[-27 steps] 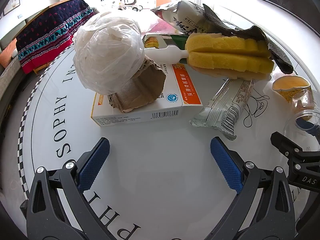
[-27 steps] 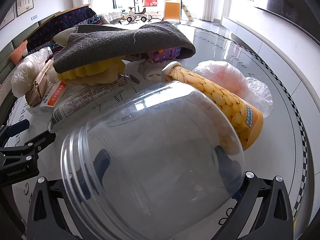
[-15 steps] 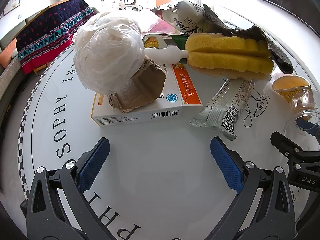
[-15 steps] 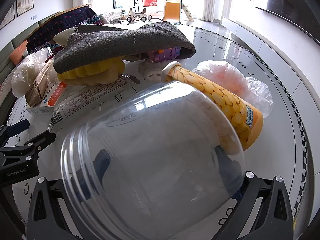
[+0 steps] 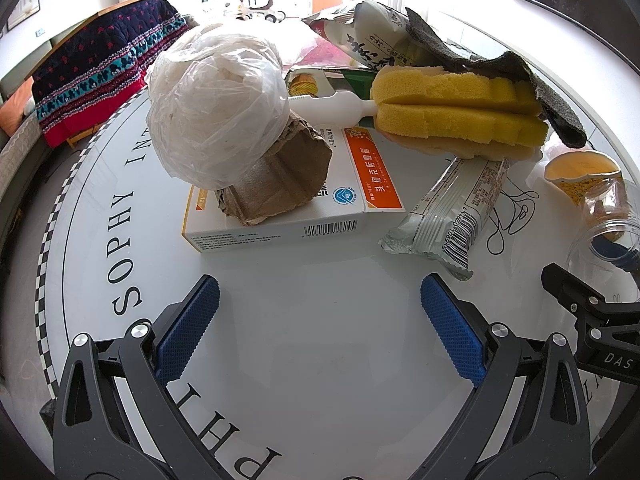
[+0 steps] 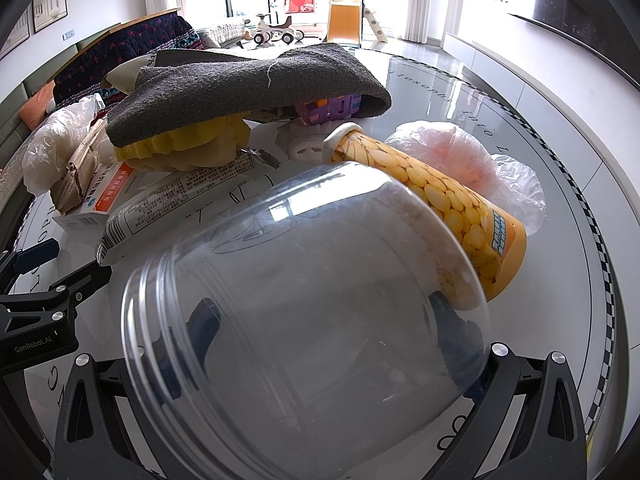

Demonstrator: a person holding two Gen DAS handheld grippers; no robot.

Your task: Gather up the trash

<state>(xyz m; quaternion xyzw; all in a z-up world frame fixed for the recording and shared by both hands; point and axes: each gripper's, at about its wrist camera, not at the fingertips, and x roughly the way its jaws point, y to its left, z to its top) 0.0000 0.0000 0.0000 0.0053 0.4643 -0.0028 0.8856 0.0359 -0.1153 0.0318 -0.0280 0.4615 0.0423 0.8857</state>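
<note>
Trash lies piled on the round white table [image 5: 304, 392]. A white plastic bag bundle [image 5: 216, 112] and crushed brown cardboard [image 5: 280, 180] rest on a white-and-orange box [image 5: 352, 204]. Beside them are a silver wrapper [image 5: 452, 216] and a yellow sponge brush [image 5: 456, 112] under a grey cloth [image 5: 520, 72]. My left gripper [image 5: 320, 328] stands open over bare table, short of the box. A clear plastic jar [image 6: 304, 304] lies on its side between the wide-apart fingers of my right gripper [image 6: 328, 320]. I see no pad pressing on it. A corn-print cup [image 6: 440, 208] leans against the jar.
A crumpled pinkish plastic bag [image 6: 460, 148] lies right of the cup, and a purple block toy [image 6: 332, 106] sits under the cloth. A snack bag [image 5: 372, 40] is at the back. A dark patterned quilt [image 5: 100, 80] hangs beyond the table's left edge.
</note>
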